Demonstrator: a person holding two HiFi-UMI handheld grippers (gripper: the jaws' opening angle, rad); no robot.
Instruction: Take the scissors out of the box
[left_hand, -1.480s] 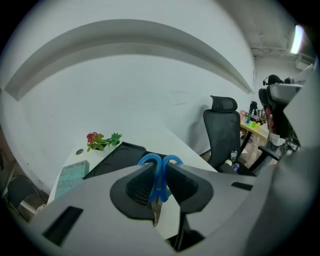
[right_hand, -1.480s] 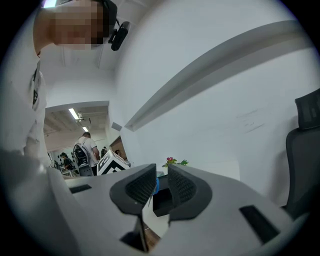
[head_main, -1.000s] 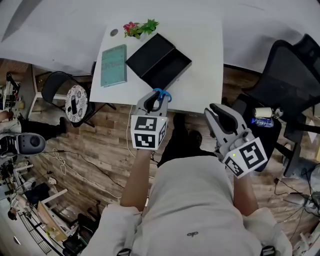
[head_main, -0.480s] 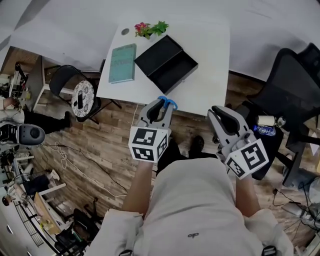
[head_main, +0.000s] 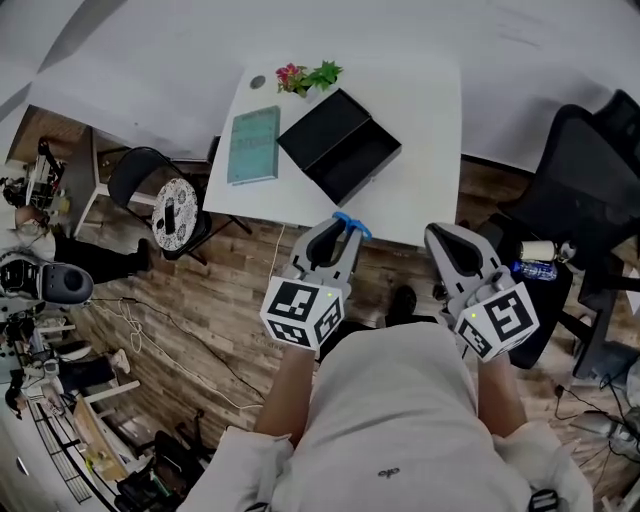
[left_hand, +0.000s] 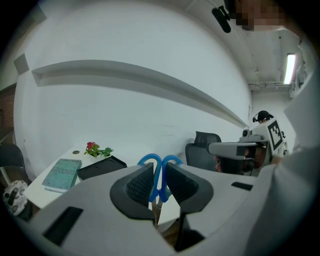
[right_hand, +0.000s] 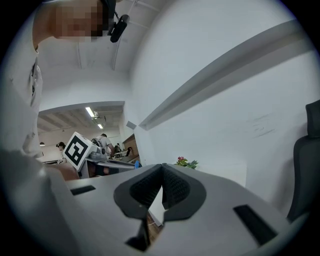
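Head view
- Left gripper (head_main: 336, 236): clenched on the scissors (head_main: 352, 224), whose blue handle loops stick out past the jaw tips.
- Scissors position: out of the box (head_main: 340, 146) and lifted clear of the desk (head_main: 430, 110), at the desk's near edge above the wooden floor (head_main: 200, 300).
- Box: black, open and lying on the desk, apart from the scissors and farther from the person.
- Right gripper (head_main: 441, 238): jaws pressed together with nothing between them. It is held beside the left gripper, off the near edge of the desk.
- Other things on the desk: a teal book (head_main: 254, 145) just to the left of the box, and flowers (head_main: 308, 76) at the far edge.
- Chair (head_main: 585, 160): dark, to the right of the desk.

Left gripper view
- Jaws: closed on the scissors (left_hand: 159, 172), with the ribbed pads squeezing both blue loops from either side.
- Scissors orientation: loops point away from the camera. A pale strip runs down between the jaws, but it is too small to tell whether it is the blades.
- Background: box (left_hand: 102, 167), book (left_hand: 62, 174) and flowers (left_hand: 96, 149) lie on the desk well beyond the jaws, to the left.

Right gripper view
- Jaws: the pad tips meet (right_hand: 162, 187) and hold nothing.
- Background: the flowers (right_hand: 185, 162) show past the tips. The left gripper's marker cube (right_hand: 77, 149) is at the left.
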